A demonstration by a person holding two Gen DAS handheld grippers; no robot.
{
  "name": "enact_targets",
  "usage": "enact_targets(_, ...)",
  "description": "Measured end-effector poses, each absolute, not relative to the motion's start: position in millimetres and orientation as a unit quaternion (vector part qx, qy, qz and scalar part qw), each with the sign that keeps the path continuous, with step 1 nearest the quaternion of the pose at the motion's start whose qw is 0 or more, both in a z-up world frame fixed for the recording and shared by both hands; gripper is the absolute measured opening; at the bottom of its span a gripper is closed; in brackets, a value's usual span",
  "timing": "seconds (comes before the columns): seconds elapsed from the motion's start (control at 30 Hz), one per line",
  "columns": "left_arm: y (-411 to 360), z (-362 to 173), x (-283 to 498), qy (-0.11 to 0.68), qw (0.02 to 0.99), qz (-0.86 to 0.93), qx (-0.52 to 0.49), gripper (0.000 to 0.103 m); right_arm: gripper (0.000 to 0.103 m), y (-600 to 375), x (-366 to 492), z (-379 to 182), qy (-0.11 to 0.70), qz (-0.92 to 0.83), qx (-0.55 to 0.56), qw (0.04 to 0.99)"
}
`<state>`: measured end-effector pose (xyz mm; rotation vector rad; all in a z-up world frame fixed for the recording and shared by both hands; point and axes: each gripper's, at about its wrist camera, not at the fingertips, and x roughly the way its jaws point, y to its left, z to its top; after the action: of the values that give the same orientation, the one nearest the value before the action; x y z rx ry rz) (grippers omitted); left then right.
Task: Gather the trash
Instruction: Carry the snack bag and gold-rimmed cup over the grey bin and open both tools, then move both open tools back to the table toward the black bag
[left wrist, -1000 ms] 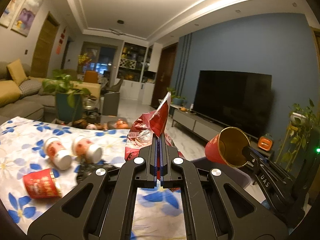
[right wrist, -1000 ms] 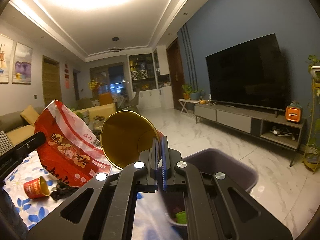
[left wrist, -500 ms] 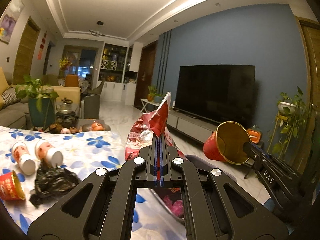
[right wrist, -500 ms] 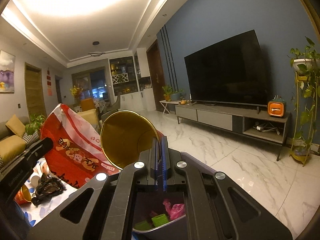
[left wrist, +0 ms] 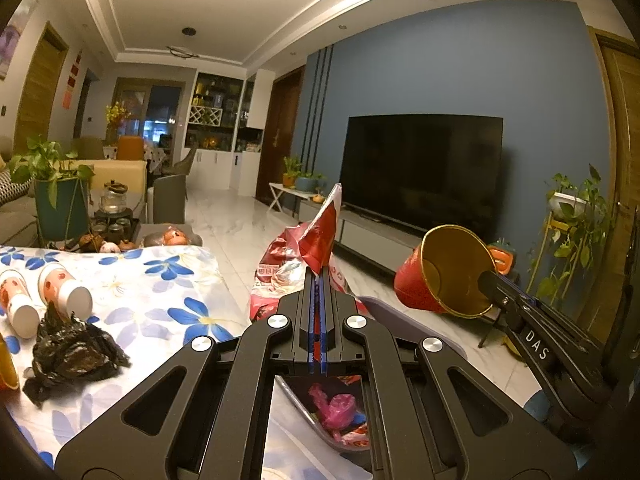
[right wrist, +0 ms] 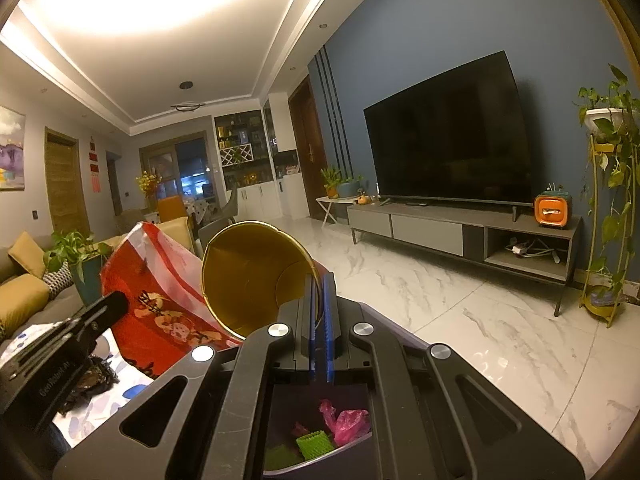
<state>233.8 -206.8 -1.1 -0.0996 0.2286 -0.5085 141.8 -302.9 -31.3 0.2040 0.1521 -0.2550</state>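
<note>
Over bin (left wrist: 400,312) rim: L gripper (left wrist: 318,276) w/ wrapper (left wrist: 316,240), R gripper (right wrist: 319,280) w/ cup (right wrist: 256,272).

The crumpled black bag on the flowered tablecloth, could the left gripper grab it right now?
Probably not yet: the left gripper is shut on the red snack bag over the bin. The black bag lies uncovered, so once emptied, likely yes.

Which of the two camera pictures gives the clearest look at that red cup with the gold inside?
The left wrist view: the red cup shows whole, red outside and gold inside, its rim pinched by the right gripper. The right wrist view shows mostly its gold interior, partly hidden behind the gripper.
</note>
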Motion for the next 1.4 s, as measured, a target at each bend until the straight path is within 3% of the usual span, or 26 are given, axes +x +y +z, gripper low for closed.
enact_targets(0.63, -224.6, -16.1, 248.4, 0.143, 0.95, -0.276, -0.034, 0.003, 0.004, -311.4, 154.5, -36.6, 0.082, -0.121, 0.114, 0.983)
enact_targets(0.73, -225.7, -17.5, 252.1, 0.151, 0.947, -0.281, -0.033, 0.017, 0.005, -313.4, 158.8, -38.3, 0.088, -0.12, 0.118, 0.982)
enact_targets(0.8, -225.0, -19.6, 253.0, 0.154, 0.945, -0.287, -0.037, 0.039, 0.005, -315.7, 161.1, -40.4, 0.094, -0.125, 0.122, 0.98)
enact_targets(0.83, -224.0, -20.5, 253.2, 0.153, 0.945, -0.287, -0.04, 0.044, 0.006, -316.6, 161.8, -41.2, 0.096, -0.126, 0.123, 0.98)
enact_targets(0.87, -222.7, -21.4, 253.0, 0.152, 0.945, -0.286, -0.041, 0.049, 0.011, -317.9, 161.7, -42.5, 0.096, -0.125, 0.127, 0.979)
enact_targets(0.9, -220.3, -22.1, 253.5, 0.152, 0.945, -0.287, -0.043, 0.054, 0.021, -319.0, 162.1, -41.4, 0.097, -0.127, 0.128, 0.979)
enact_targets(0.93, -219.5, -23.0, 253.5, 0.153, 0.946, -0.284, -0.045, 0.056, 0.026, -319.8, 161.5, -41.9, 0.097, -0.128, 0.129, 0.979)
enact_targets(1.17, -201.3, -20.3, 248.9, 0.14, 0.956, -0.25, -0.061, 0.078, 0.03, -320.8, 156.6, -41.4, 0.095, -0.134, 0.133, 0.977)
enact_targets(1.23, -194.0, -19.4, 244.8, 0.132, 0.961, -0.235, -0.063, 0.082, 0.046, -319.4, 153.8, -40.9, 0.092, -0.135, 0.131, 0.978)
enact_targets(1.4, -176.6, -18.4, 237.6, 0.128, 0.968, -0.206, -0.066, 0.092, 0.059, -317.1, 146.8, -40.7, 0.088, -0.129, 0.132, 0.979)
